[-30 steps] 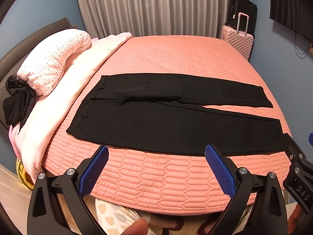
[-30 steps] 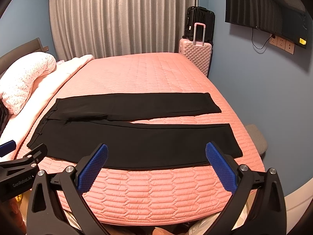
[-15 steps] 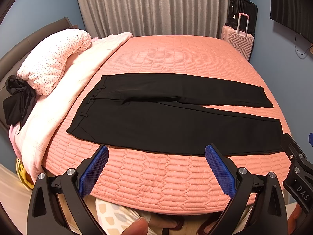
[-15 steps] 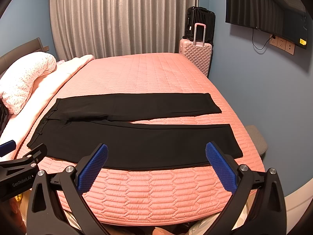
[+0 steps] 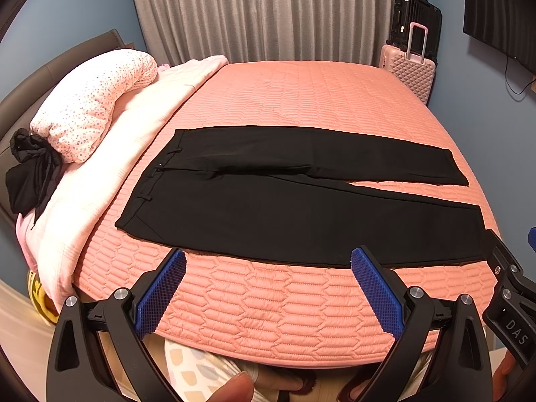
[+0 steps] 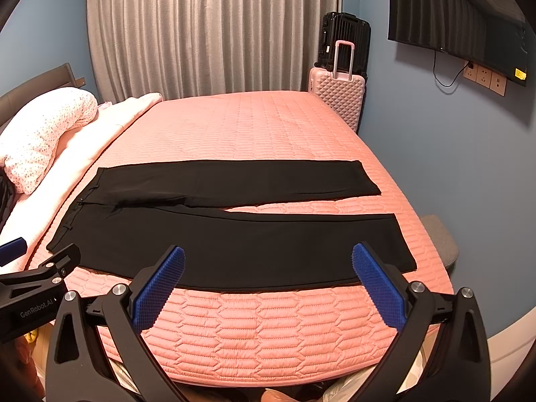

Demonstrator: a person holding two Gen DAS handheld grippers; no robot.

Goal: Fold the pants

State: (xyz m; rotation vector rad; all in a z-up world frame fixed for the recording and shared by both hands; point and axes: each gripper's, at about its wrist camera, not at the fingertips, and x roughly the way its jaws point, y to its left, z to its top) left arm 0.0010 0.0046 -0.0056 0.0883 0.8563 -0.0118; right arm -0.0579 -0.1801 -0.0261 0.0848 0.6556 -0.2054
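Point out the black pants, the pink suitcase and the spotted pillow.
black pants (image 5: 301, 221): left wrist view, on the near leg's mid panel.
pink suitcase (image 6: 338, 95): right wrist view, on its quilted front face.
spotted pillow (image 5: 97, 100): left wrist view, on the pillow's upper bulge.

A home bedroom: quilted pink bed (image 6: 254, 127), curtains (image 6: 207, 26), suitcases (image 6: 338, 97), probably a wall television (image 6: 459, 20).

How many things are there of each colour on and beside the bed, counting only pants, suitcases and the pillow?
Black: 2, the pants and the black suitcase
Pink: 1, the pink suitcase
White with dots: 1, the pillow
Total: 4
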